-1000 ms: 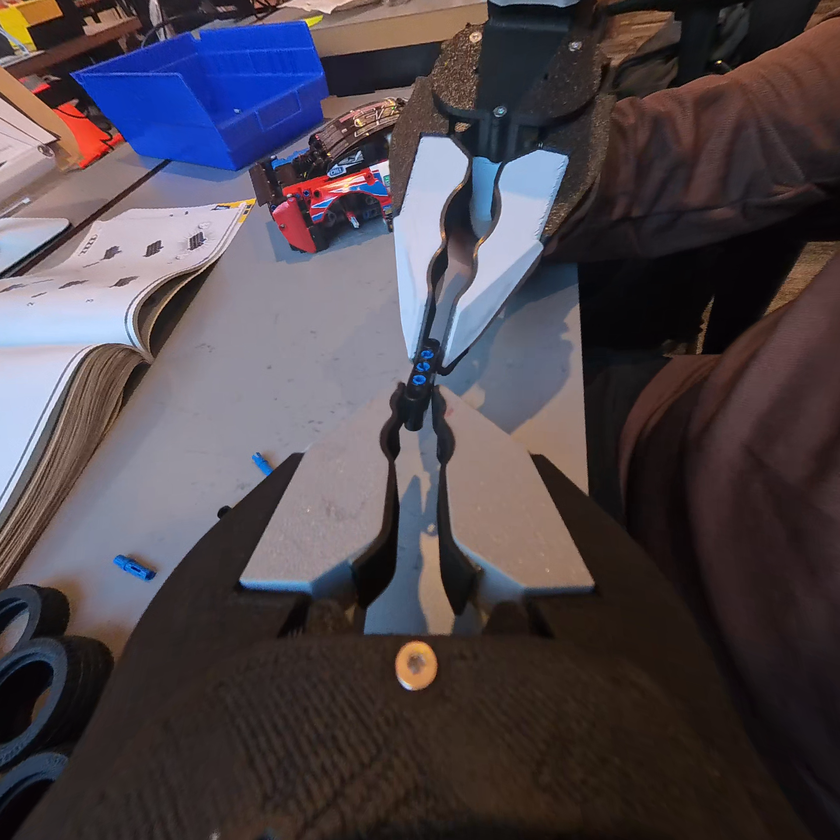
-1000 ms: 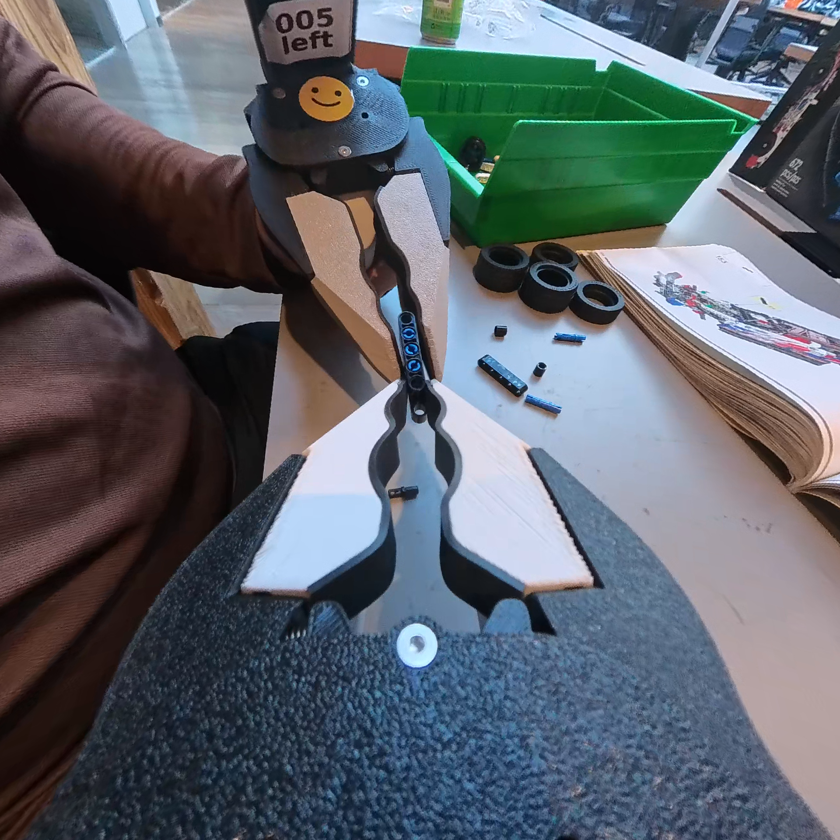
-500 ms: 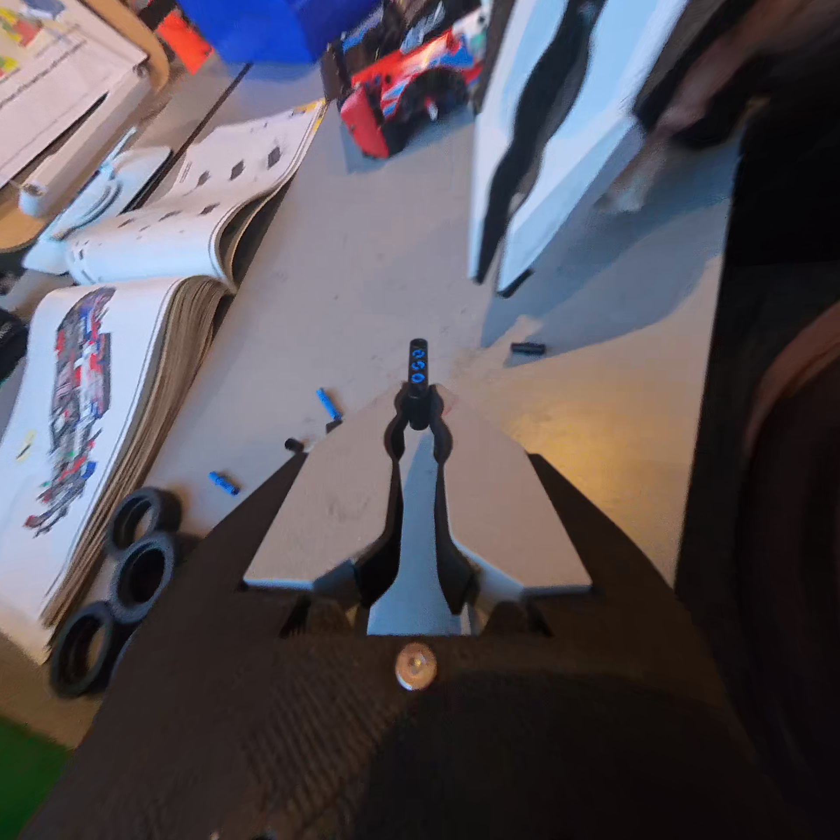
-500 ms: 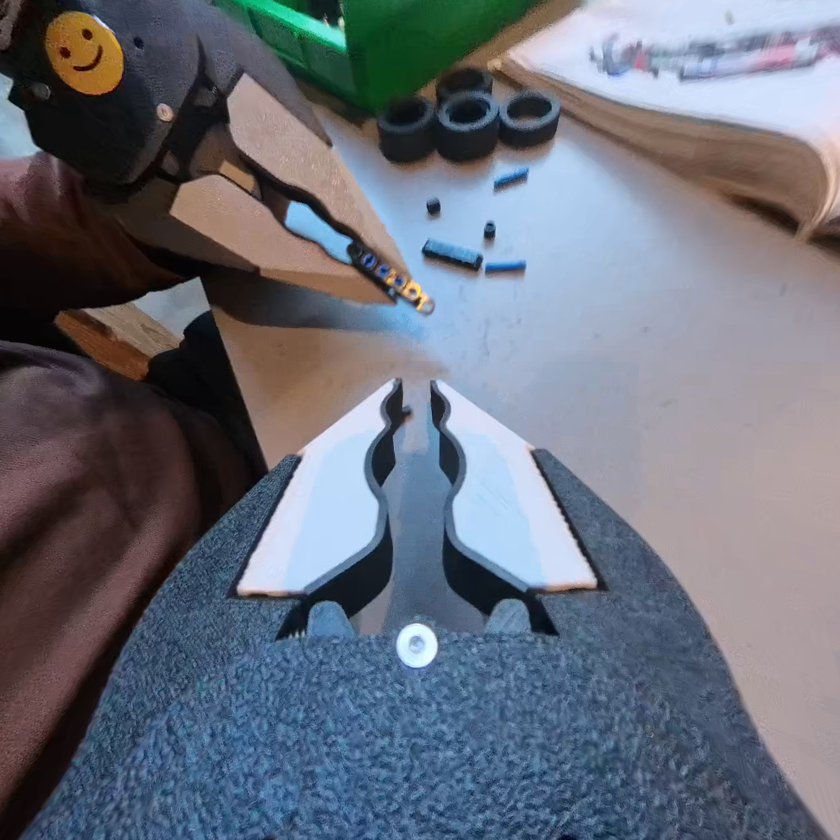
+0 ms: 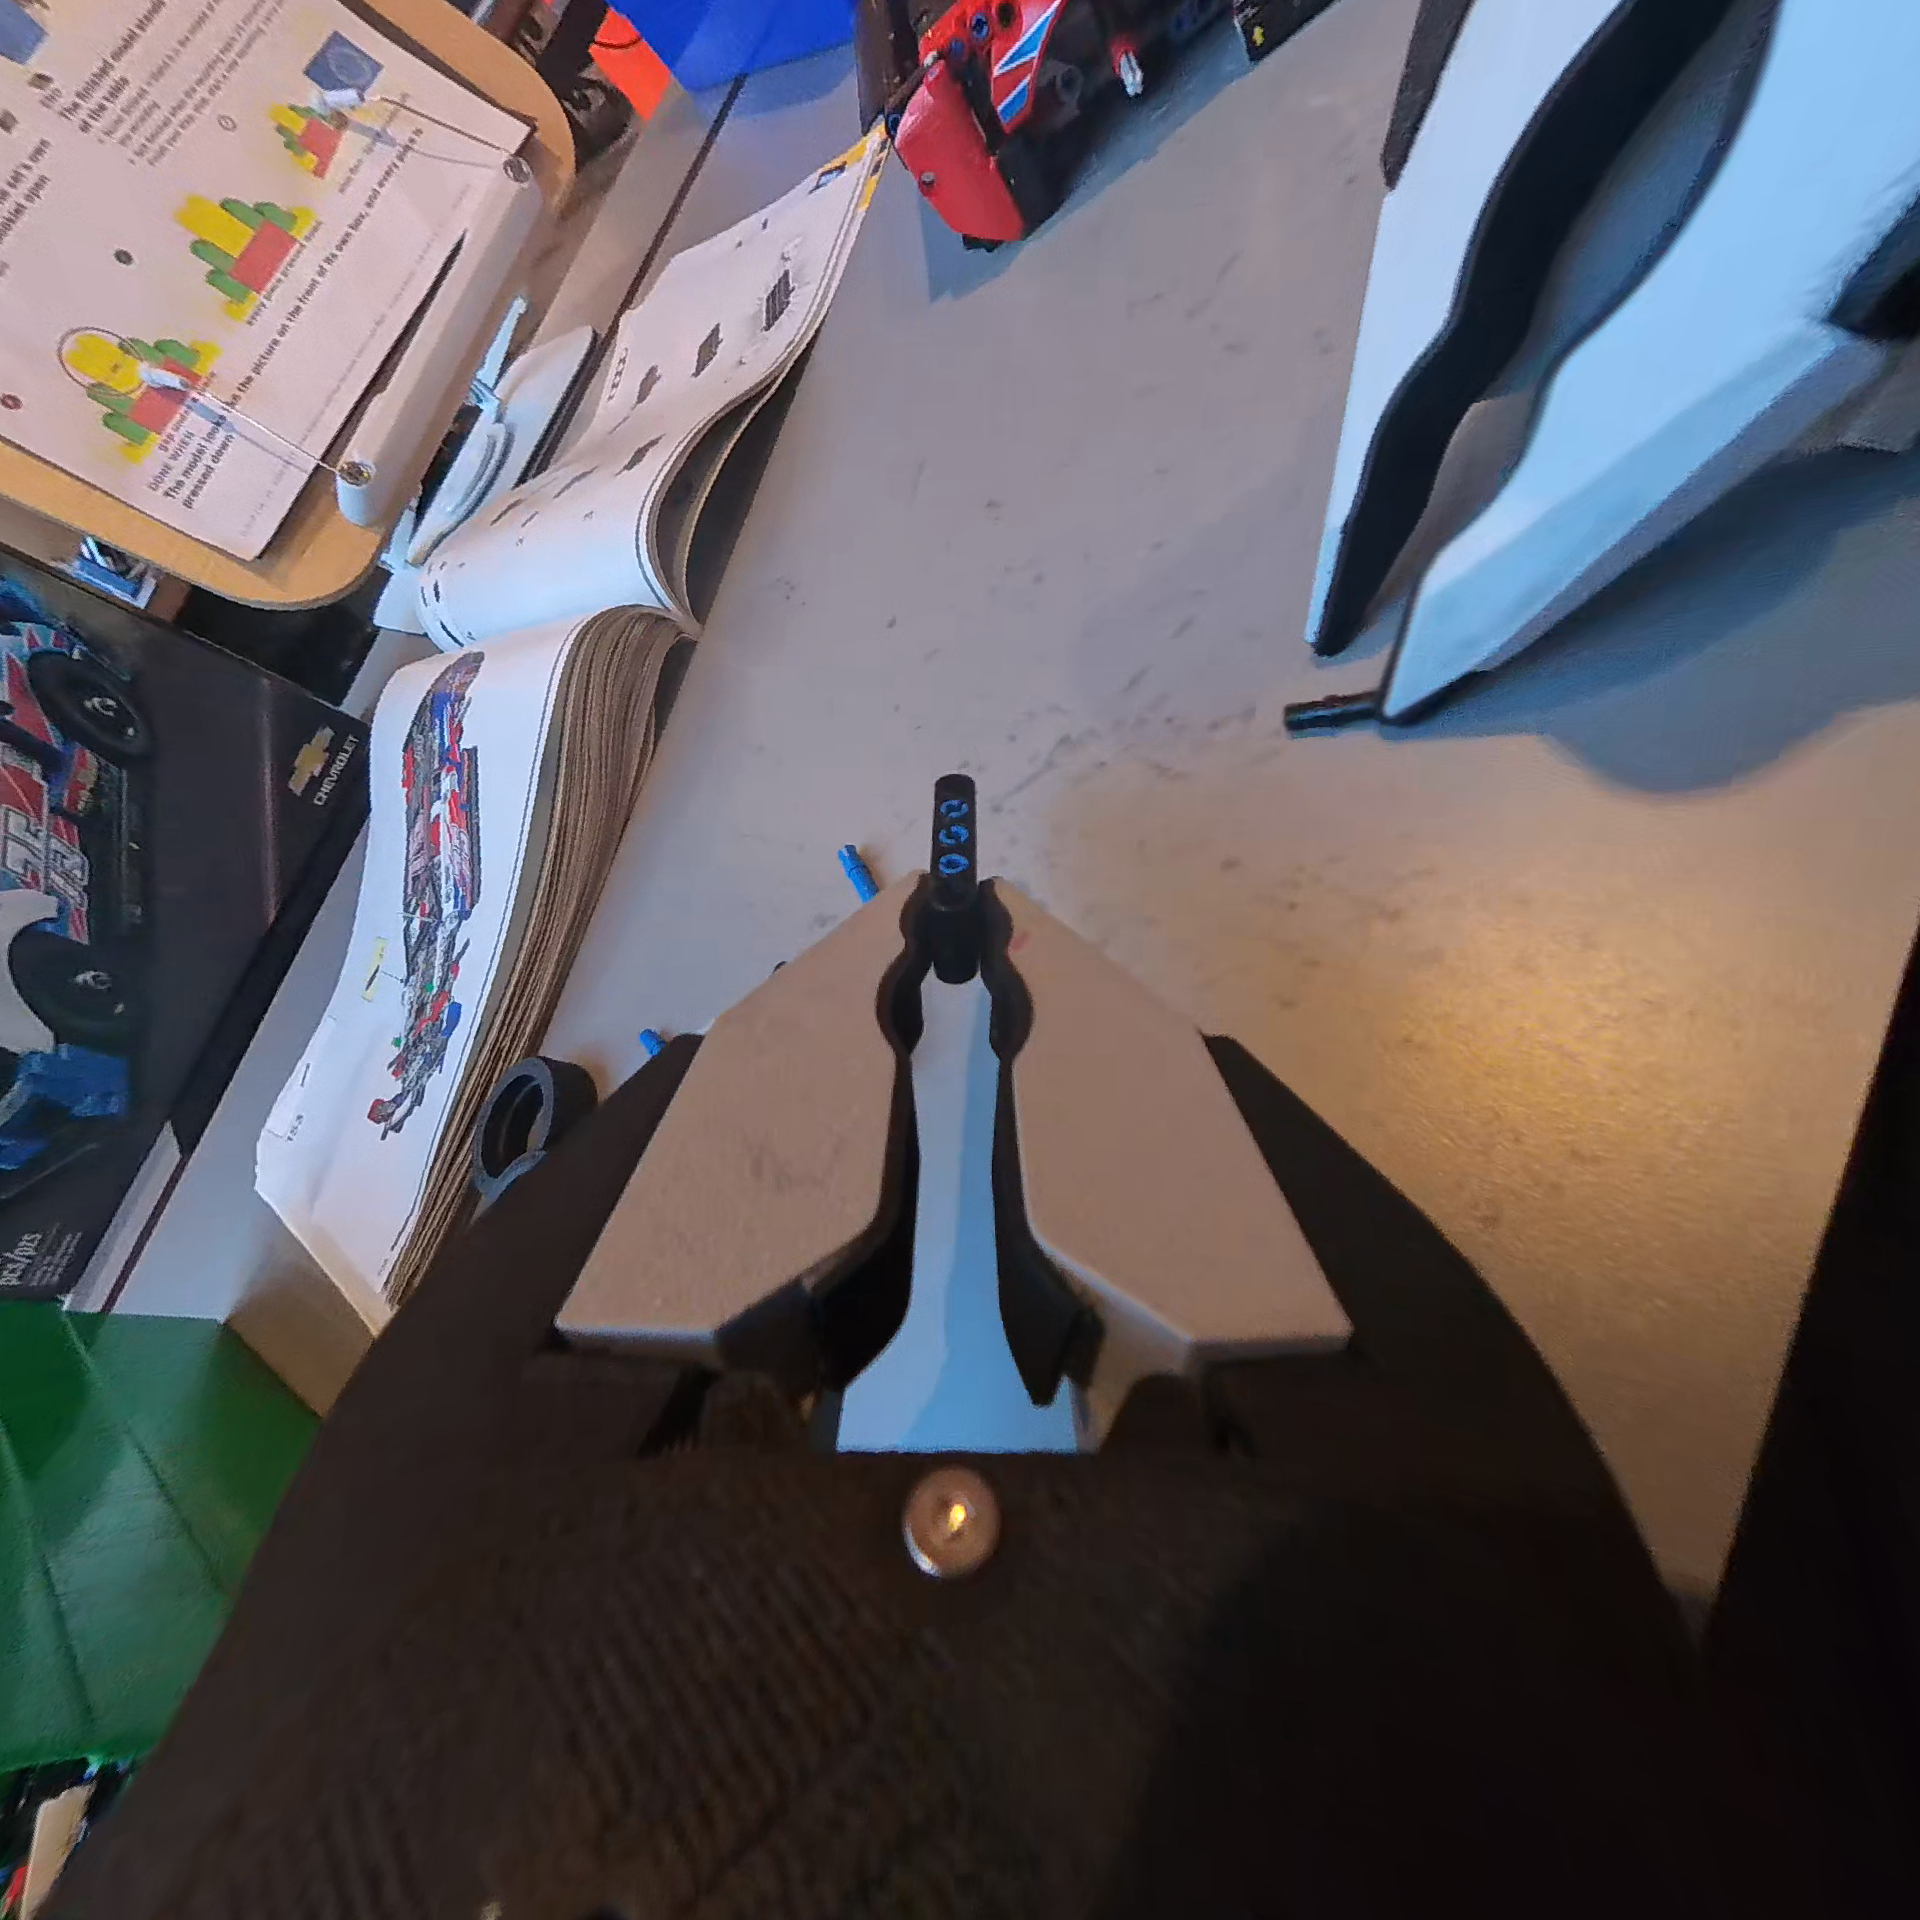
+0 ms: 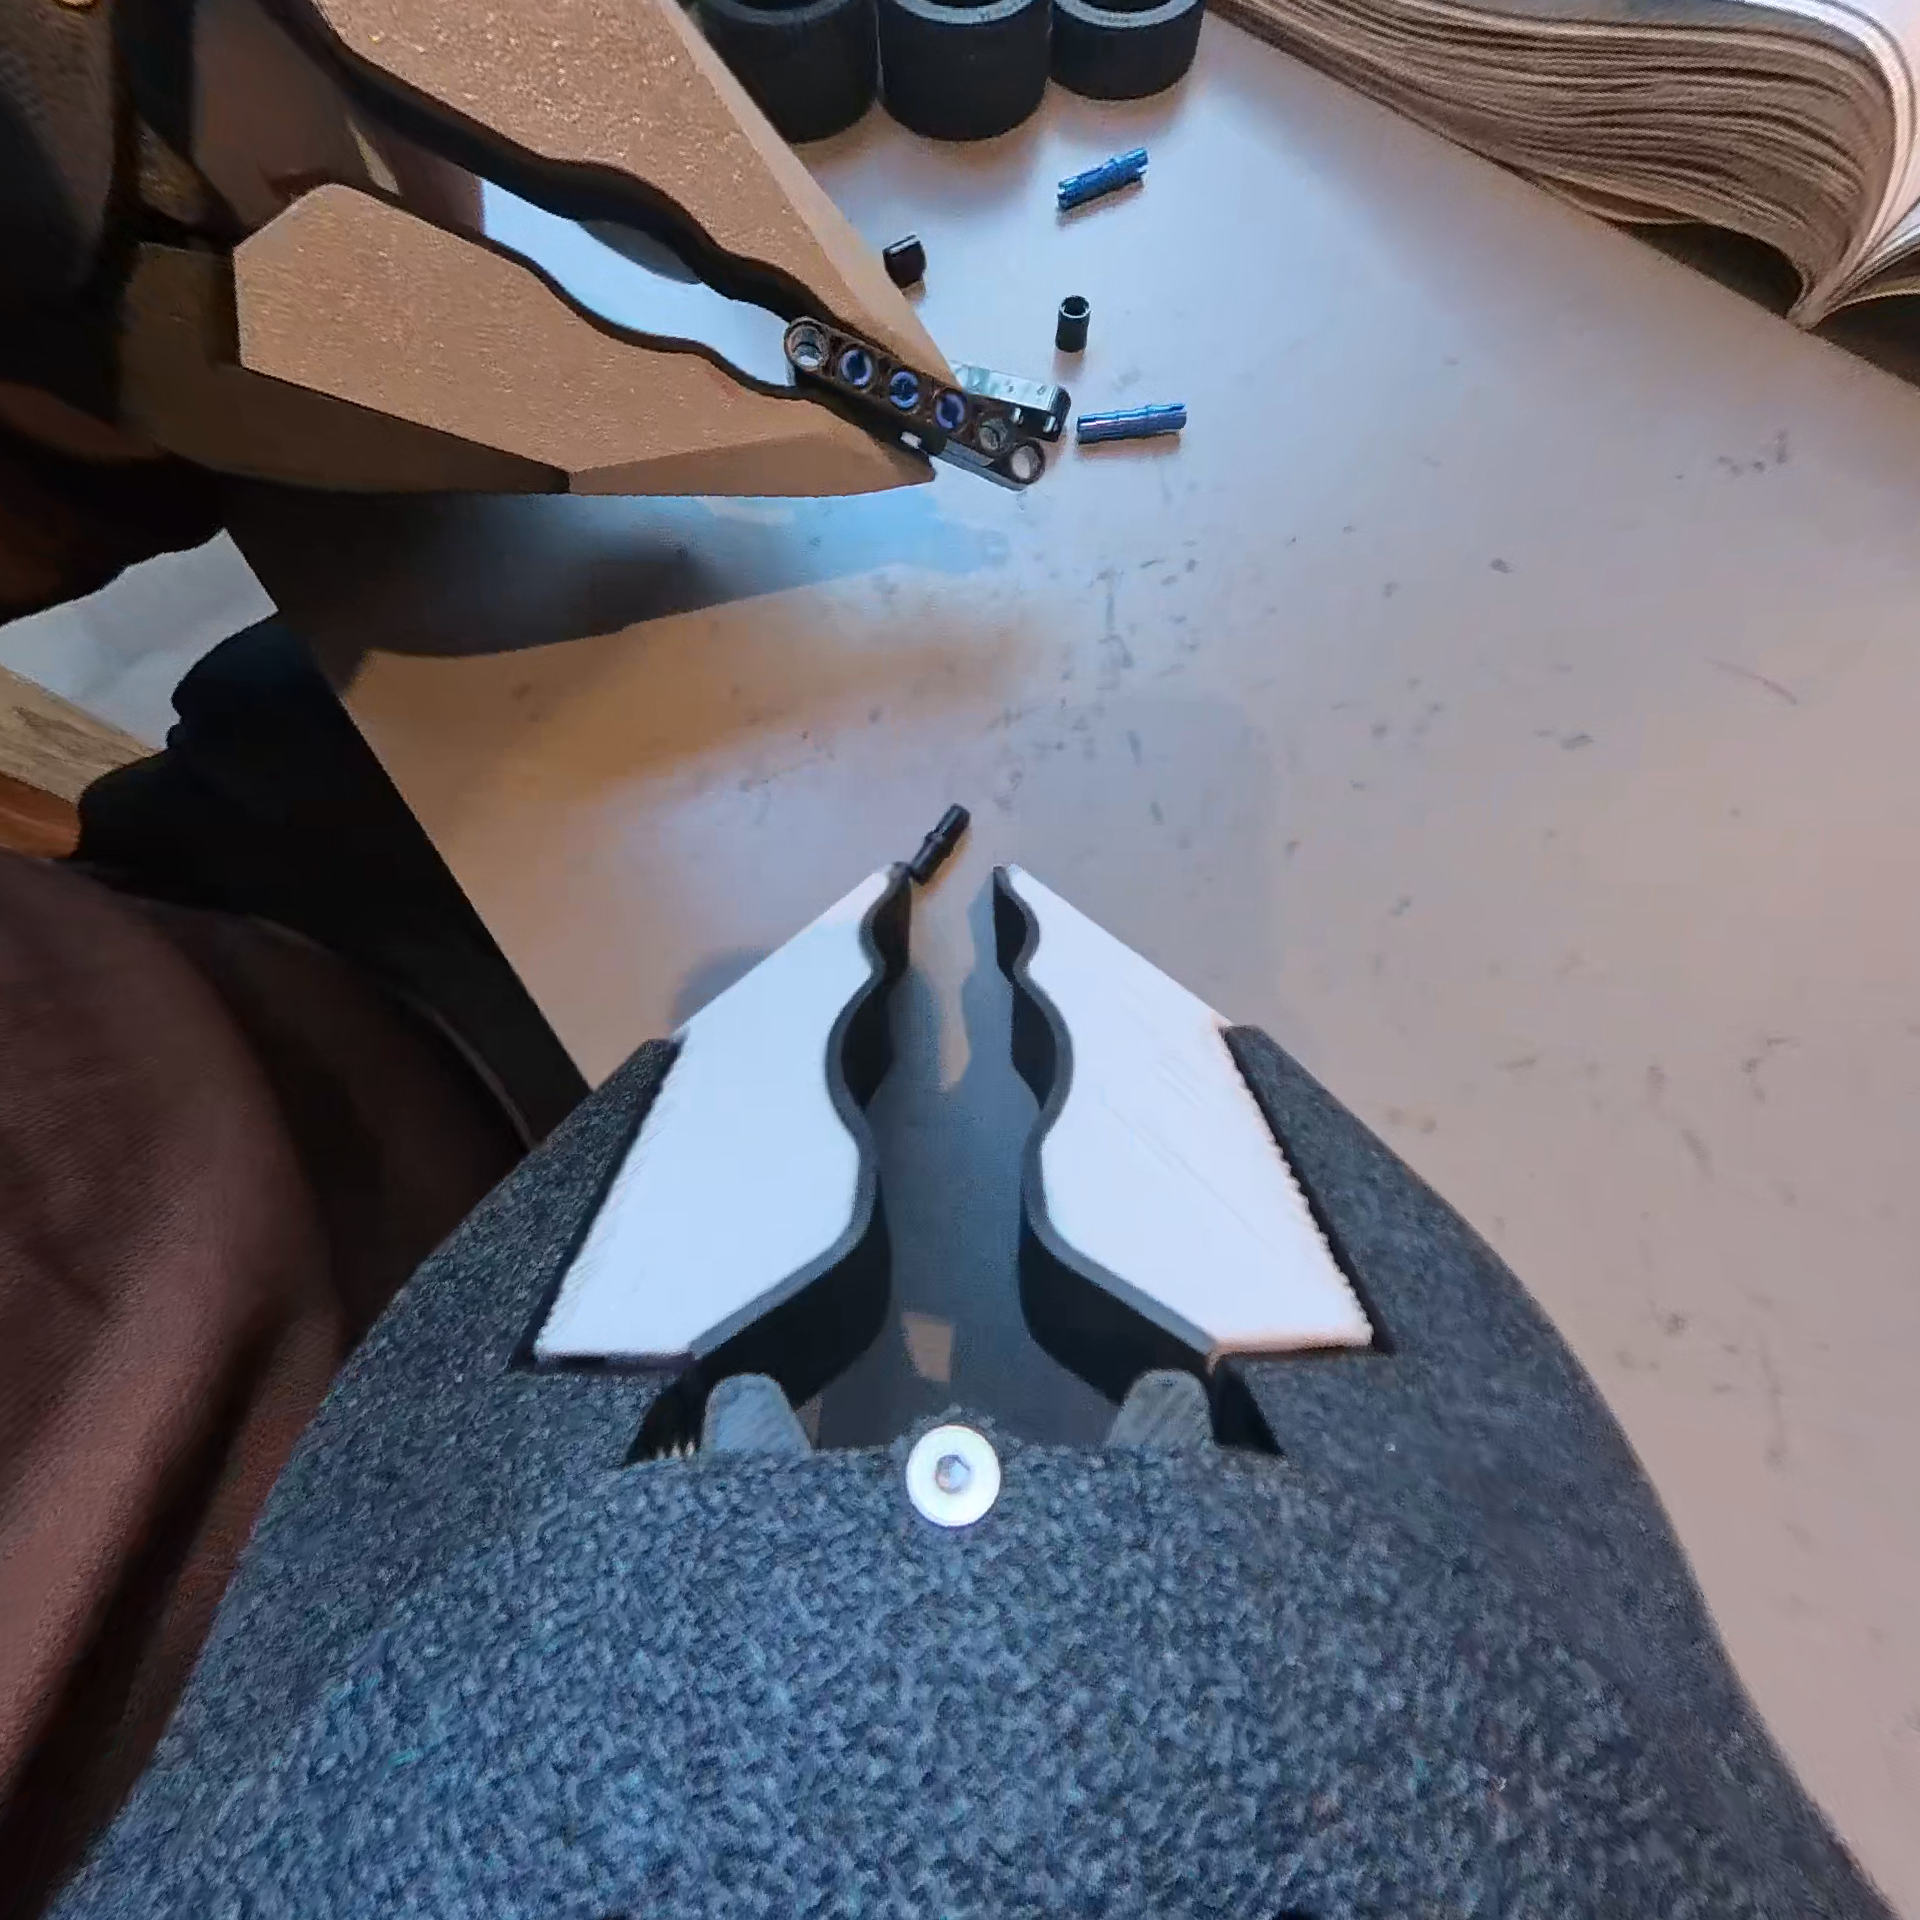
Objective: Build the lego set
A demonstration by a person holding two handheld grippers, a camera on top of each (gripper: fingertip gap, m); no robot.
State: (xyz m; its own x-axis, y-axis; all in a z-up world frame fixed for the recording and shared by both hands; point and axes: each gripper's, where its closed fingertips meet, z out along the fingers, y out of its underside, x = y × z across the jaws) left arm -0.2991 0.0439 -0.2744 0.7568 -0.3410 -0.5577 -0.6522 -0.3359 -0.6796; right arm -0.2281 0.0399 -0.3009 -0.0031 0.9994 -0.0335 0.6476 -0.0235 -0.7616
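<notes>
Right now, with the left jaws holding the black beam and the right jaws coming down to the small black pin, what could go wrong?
1. The right gripper is open with the black pin lying slantwise at one fingertip, not between the jaws; closing now may flick it away.
2. The pin lies near the table edge, so a nudge could send it off.
3. The left gripper pinches only one end of the black beam; pressing a pin in might pivot it.

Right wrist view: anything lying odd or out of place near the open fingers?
A small black pin lies alone on the grey table, just beyond the open right gripper, apart from the other loose parts; the left gripper holds a black beam.
</notes>
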